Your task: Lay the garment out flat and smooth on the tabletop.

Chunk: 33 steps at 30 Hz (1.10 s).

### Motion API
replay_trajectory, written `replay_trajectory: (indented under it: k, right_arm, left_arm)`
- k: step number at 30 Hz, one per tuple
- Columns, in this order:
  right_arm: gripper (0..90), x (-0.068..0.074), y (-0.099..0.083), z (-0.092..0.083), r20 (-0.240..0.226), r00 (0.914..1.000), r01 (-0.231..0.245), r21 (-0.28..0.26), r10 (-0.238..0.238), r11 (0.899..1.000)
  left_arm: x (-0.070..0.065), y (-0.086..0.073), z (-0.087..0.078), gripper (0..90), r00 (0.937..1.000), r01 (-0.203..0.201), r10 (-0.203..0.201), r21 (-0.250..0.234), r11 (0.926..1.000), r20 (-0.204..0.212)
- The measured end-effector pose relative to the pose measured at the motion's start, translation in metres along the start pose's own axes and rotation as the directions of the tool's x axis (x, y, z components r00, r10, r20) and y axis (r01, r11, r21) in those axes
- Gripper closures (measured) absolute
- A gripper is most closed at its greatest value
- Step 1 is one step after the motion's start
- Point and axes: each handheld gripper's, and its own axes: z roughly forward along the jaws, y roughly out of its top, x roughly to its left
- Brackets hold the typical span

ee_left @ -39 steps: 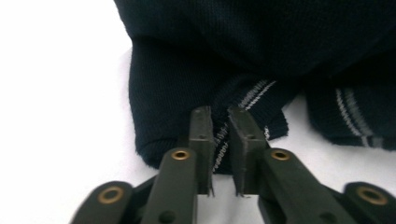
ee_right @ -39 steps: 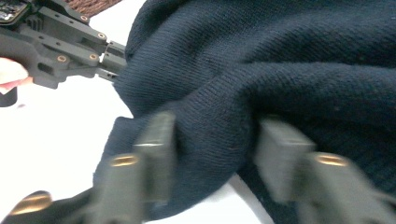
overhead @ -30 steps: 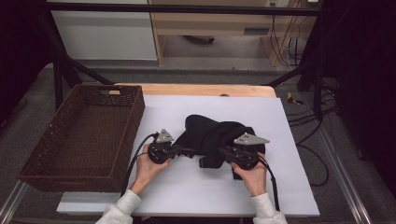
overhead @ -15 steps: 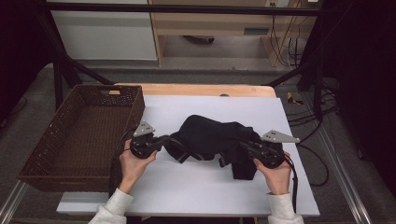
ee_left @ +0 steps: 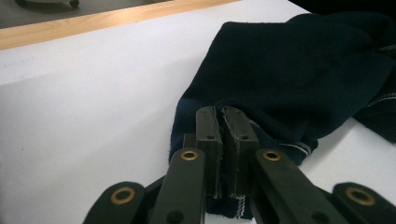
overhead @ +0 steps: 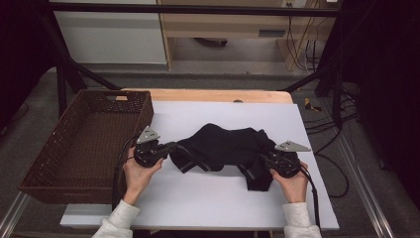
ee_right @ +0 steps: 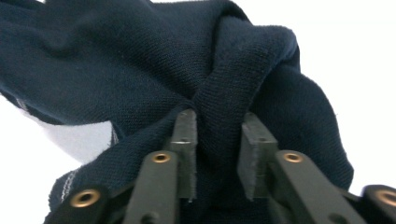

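High view: a dark navy garment [overhead: 223,148] lies bunched across the middle of the white table surface [overhead: 208,198], stretched between the two grippers. The left gripper [overhead: 168,148] sits at the garment's left end, held in the person's left hand [overhead: 136,171]. The right gripper [overhead: 265,158] sits at the garment's right end, held in the right hand [overhead: 292,181]. A brown wicker basket [overhead: 54,163] stands at the left edge of the table, just beside the left hand. A light wooden strip [overhead: 213,95] runs along the far edge of the white surface.

Left gripper view: the left gripper [ee_left: 223,116] has its jaws drawn narrow, almost together, pinching a hem of the garment [ee_left: 299,70]. A strip of fabric with pale stitching shows below the pads. The rest of the cloth spreads away to the upper right, resting on the white surface [ee_left: 84,102].

Right gripper view: the right gripper [ee_right: 219,121] has its jaws set partly apart, with a thick fold of the garment [ee_right: 140,56] running between them. These jaws have just been opening. The left pad lies against the fold; whether the right pad presses on it cannot be told. Pale stitching marks a hem at the lower left.
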Motion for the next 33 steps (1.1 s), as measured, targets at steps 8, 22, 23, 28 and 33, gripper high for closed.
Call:
replay_trajectory:
  k: [8, 22, 23, 28, 33]
  right_arm:
    - [48.6, 0.015, 0.019, -0.031, -0.051, 0.9981, 0.03, -0.131, -0.037, 0.991]
    - [21.0, 0.086, 0.02, 0.032, -0.128, 0.9703, 0.203, -0.028, -0.205, 0.979]
    - [19.9, 0.089, 0.02, 0.037, -0.119, 0.9675, 0.222, -0.021, -0.223, 0.975]
    - [27.0, 0.096, 0.015, 0.053, -0.032, 0.9581, 0.285, 0.018, -0.285, 0.958]
    - [69.3, 0.091, 0.014, 0.05, 0.013, 0.9485, 0.316, 0.027, -0.317, 0.948]
  left_arm:
    - [0.0, -0.001, 0.002, 85.2, 0.9999, 0.001, -0.001, 0.011, 0.9999, -0.011]
    - [0.0, -0.001, 0.002, 85.2, 1.0, 0.002, -0.002, 0.01, 0.9999, -0.009]
    - [0.0, -0.001, 0.002, 85.2, 1.0, 0.003, -0.003, 0.011, 0.9999, -0.009]
    - [0.0, -0.001, 0.001, 85.2, 0.9999, 0.004, -0.003, 0.011, 0.9999, -0.01]
    - [0.0, 0.0, 0.001, 85.2, 0.9999, 0.004, -0.004, 0.01, 0.9999, -0.011]
